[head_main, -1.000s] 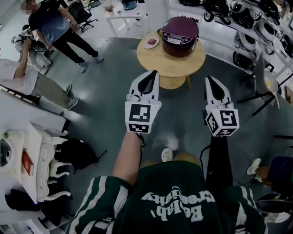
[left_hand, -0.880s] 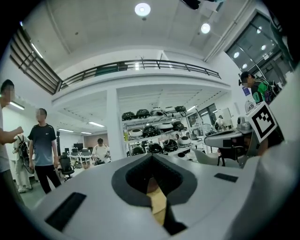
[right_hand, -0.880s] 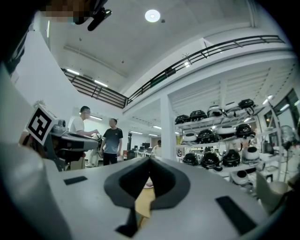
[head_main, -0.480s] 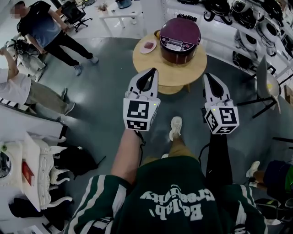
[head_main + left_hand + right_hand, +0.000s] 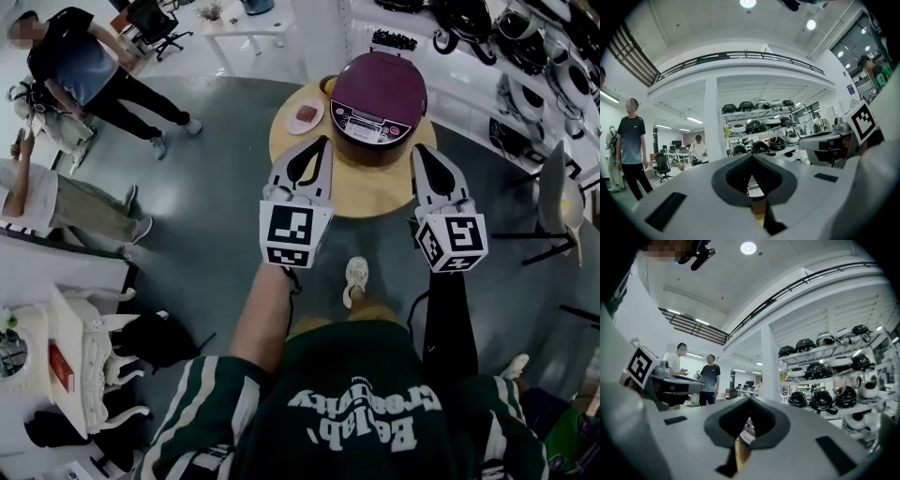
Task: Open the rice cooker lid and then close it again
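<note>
A maroon rice cooker with its lid down stands on a round wooden table straight ahead. My left gripper points at the table's near left side, just short of the cooker. My right gripper reaches over the table's right side, beside the cooker's front. Each gripper's jaws meet at the tips, both shut and holding nothing. In the left gripper view, my left gripper frames a sliver of the cooker's control panel. My right gripper shows a similar sliver in the right gripper view.
A small white plate with something pink lies on the table left of the cooker. Shelves of dark cookers line the right side, with a chair below them. Two people stand at the far left. My shoe is on the grey floor.
I have walked forward: the table and cooker have come nearer, and both grippers' tips now overlap the table top. Both grippers stay shut.
</note>
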`<action>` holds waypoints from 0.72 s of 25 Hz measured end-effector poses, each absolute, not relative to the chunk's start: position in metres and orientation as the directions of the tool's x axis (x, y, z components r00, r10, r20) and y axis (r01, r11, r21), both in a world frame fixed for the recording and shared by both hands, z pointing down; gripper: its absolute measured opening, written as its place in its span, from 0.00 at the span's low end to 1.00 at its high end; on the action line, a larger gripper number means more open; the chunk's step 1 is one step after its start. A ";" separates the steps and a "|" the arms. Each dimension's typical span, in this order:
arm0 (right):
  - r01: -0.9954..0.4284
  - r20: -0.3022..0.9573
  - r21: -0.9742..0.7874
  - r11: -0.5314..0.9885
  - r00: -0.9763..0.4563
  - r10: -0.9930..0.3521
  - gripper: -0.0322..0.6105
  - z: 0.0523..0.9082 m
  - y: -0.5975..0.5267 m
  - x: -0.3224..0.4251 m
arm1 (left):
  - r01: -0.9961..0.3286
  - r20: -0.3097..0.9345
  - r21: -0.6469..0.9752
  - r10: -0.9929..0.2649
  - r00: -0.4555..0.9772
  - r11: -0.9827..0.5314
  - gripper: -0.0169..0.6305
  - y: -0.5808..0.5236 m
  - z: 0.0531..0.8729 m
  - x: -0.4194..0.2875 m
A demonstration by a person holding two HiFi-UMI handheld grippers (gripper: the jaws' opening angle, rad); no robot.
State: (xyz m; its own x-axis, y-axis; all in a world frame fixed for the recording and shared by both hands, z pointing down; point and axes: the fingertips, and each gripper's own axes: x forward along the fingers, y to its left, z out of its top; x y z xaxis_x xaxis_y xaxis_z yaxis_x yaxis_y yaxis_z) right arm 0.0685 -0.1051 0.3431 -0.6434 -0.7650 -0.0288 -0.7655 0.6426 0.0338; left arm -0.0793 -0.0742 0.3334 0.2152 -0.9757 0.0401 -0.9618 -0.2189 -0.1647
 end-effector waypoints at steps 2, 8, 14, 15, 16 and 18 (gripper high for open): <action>-0.759 -0.022 0.031 0.650 -0.651 -0.759 0.06 0.345 -0.135 0.062 | -0.959 0.039 -0.173 -0.974 0.222 -0.225 0.03 -0.104 0.333 -0.079; -0.742 -0.004 0.016 0.670 -0.670 -0.742 0.06 0.349 -0.215 0.050 | -0.959 0.056 -0.176 -0.975 0.214 -0.220 0.03 -0.182 0.339 -0.084; -0.729 0.005 -0.001 0.685 -0.685 -0.729 0.06 0.359 -0.261 0.039 | -0.958 0.072 -0.183 -0.975 0.209 -0.219 0.02 -0.228 0.347 -0.088; -0.729 0.007 -0.003 0.685 -0.685 -0.728 0.06 0.360 -0.266 0.038 | -0.957 0.074 -0.186 -0.974 0.212 -0.222 0.03 -0.233 0.349 -0.088; -0.729 0.009 -0.004 0.684 -0.684 -0.729 0.06 0.362 -0.271 0.038 | -0.956 0.077 -0.187 -0.974 0.215 -0.225 0.03 -0.238 0.351 -0.087; -0.733 0.011 -0.008 0.680 -0.680 -0.733 0.06 0.363 -0.278 0.039 | -0.954 0.079 -0.188 -0.972 0.222 -0.233 0.03 -0.246 0.354 -0.086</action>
